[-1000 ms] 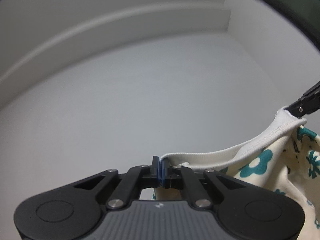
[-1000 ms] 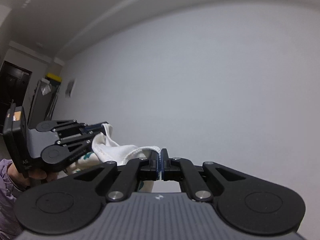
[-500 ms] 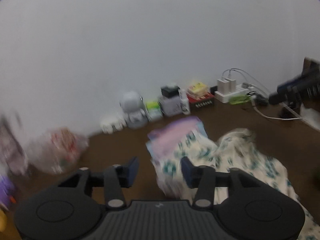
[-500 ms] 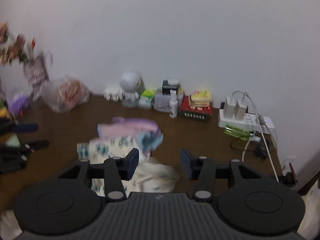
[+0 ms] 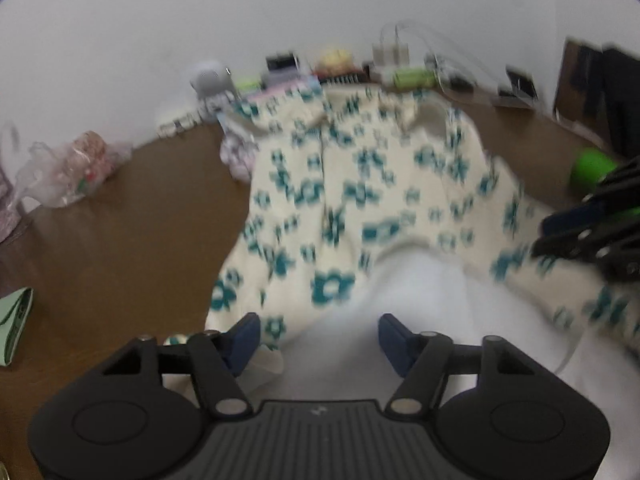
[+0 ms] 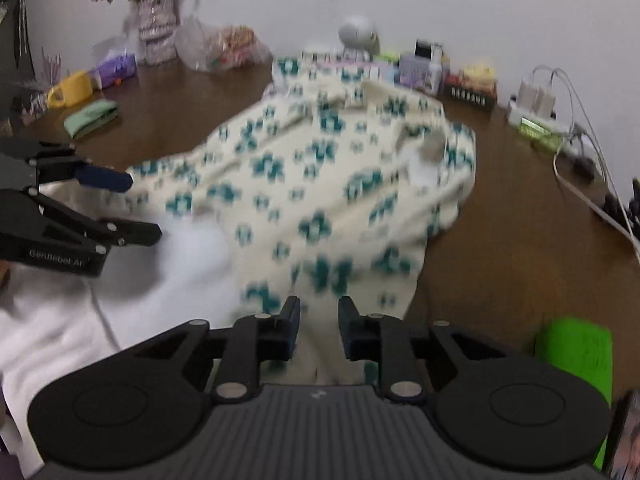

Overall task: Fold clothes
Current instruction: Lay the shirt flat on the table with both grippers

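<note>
A cream garment with teal flowers (image 5: 360, 184) lies spread on the brown table (image 5: 120, 240), its white inner side (image 5: 420, 300) turned up near me. It also shows in the right wrist view (image 6: 312, 184). My left gripper (image 5: 320, 338) is open and empty over the garment's near edge. It shows from the side in the right wrist view (image 6: 132, 208). My right gripper (image 6: 319, 324) is open and empty over the garment's near right part. It shows at the right edge of the left wrist view (image 5: 560, 232).
Along the wall stand a small white robot toy (image 6: 358, 34), boxes and bottles (image 6: 424, 68), a power strip with cables (image 6: 536, 116), a plastic bag (image 6: 220, 46) and a flower vase (image 6: 154, 24). A folded green cloth (image 6: 90, 118), a yellow mug (image 6: 70, 90) and a green object (image 6: 576, 356) lie around.
Both grippers let go of the garment's white hem and opened. The views swung down from the ceiling to the table, where the garment now lies spread.
</note>
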The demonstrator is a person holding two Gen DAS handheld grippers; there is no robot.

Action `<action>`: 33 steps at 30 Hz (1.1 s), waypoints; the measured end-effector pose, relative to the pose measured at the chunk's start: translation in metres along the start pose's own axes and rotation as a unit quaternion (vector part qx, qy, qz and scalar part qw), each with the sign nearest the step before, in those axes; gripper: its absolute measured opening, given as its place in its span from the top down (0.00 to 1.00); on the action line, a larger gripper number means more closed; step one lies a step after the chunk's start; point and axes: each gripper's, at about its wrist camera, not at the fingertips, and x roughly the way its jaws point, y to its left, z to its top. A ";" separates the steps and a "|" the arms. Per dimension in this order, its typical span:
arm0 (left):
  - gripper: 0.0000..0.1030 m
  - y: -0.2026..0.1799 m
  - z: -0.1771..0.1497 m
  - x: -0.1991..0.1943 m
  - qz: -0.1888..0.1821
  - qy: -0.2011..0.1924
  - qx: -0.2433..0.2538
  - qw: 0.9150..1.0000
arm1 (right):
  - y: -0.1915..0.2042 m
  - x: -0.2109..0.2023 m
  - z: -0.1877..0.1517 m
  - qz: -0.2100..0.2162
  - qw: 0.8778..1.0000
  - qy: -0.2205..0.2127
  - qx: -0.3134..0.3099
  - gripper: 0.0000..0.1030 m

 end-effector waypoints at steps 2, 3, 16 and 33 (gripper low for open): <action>0.41 0.015 0.002 0.006 -0.006 0.005 -0.020 1.000 | 0.011 -0.004 -0.015 -0.010 1.000 -0.004 -0.007 0.83; 0.41 0.023 0.004 0.009 -0.006 0.009 -0.026 1.000 | 0.016 -0.009 -0.023 -0.015 1.000 -0.008 -0.010 0.83; 0.35 0.099 0.056 0.067 0.056 0.029 0.043 0.997 | 0.107 -0.004 -0.006 0.111 0.993 -0.013 -0.042 0.90; 0.43 0.060 -0.045 -0.063 -0.024 -0.013 -0.040 0.999 | 0.009 0.071 0.099 -0.041 0.997 -0.048 0.041 0.62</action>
